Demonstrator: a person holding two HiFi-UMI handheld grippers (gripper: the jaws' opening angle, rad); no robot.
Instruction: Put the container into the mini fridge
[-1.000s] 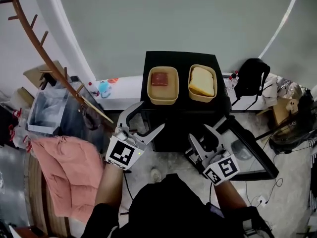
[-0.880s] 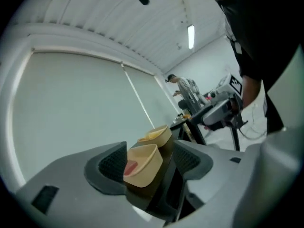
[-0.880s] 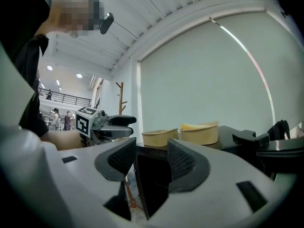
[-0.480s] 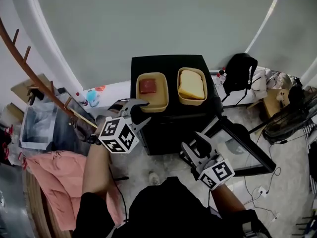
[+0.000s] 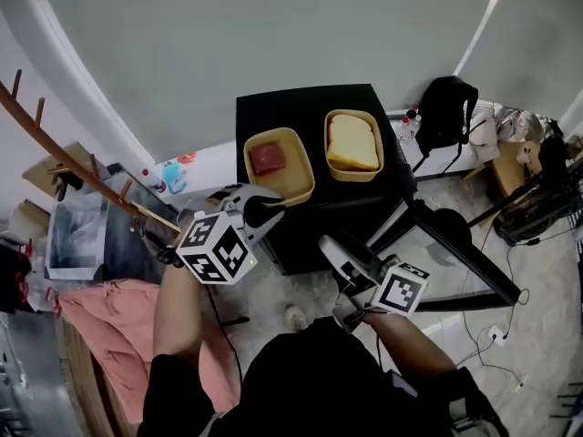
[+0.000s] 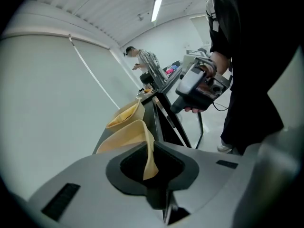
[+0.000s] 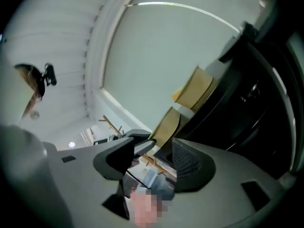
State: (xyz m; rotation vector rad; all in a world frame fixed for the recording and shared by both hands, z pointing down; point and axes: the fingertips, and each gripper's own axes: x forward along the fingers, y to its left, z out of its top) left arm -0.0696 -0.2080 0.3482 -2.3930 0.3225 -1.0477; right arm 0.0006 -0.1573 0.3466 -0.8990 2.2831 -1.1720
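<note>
Scene: black mini fridge [image 5: 305,116] against a pale wall, seen from above. Its door [image 5: 465,253] is swung out to the right, so the way in looks clear. The interior itself is not visible from the head view.

Task item: tan container [image 5: 308,173] holding a block of red-brown food [image 5: 269,158]. It sits on the fridge top at the front left, not yet lifted by the look of it. A second container [image 6: 124,114] of the same kind sits just beside it to the right with a pale yellow block [image 5: 353,142] inside. The two are close together but appear apart.

Left gripper [image 6: 149,163]: comes in from the front left and angles down at the container's near corner. Its fingers have just been closing. The left gripper view shows them narrowed onto the thin rim, which stands up between the pads. A rim pinch fits here, since the tub body is likely too wide to span and the corner is its stiffest part.

Right gripper [image 7: 161,148]: held low in front of the fridge and rolled over on its side. Fingers moderately apart with nothing between them; both containers show only beyond the tips. It seems parked clear of the opening, perhaps ready to support the tub or mind the door.

Judgement: the grasp is just made, and lift and carry down into the fridge remain. A one-sided rim hold may let the tub tip, so the load needs to stay level.
</note>
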